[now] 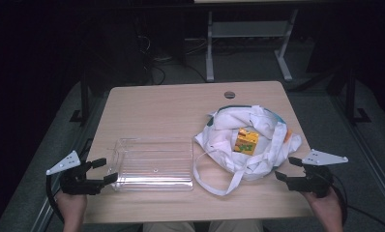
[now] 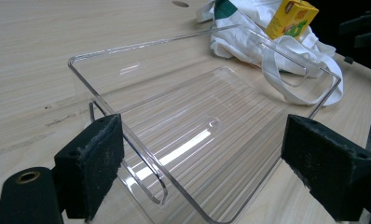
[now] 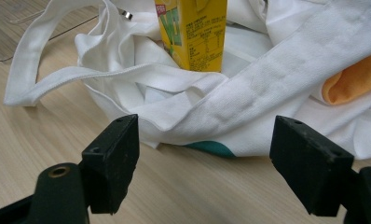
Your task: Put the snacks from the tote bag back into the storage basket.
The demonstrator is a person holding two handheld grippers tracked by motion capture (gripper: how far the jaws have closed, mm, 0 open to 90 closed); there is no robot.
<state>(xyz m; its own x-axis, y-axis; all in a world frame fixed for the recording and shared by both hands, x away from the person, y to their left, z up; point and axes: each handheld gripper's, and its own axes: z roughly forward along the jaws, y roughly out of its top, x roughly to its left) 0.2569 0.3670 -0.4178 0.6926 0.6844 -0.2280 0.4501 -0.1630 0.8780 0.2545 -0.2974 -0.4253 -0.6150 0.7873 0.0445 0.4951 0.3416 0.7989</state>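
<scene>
- Grippers are held at the table's (image 1: 147, 104) near edge, the left gripper (image 1: 103, 172) with jaws spread apart at the rim of a clear plastic tray (image 1: 152, 164), nothing clamped.
- Jaws of the right gripper (image 1: 286, 169) are likewise parted and empty, set just short of a white cloth bag (image 1: 229, 140).
- A yellow juice carton (image 1: 246, 140) is seen upright inside the bag's open mouth, right of the tray.
- The carton would best be reached from above the bag's folds, judging by the loose straps (image 3: 58, 77) lying in the way.
- An orange item (image 3: 353, 79) is tucked into the bag; its nature cannot be made out.
- The carton's base is hidden by cloth.
</scene>
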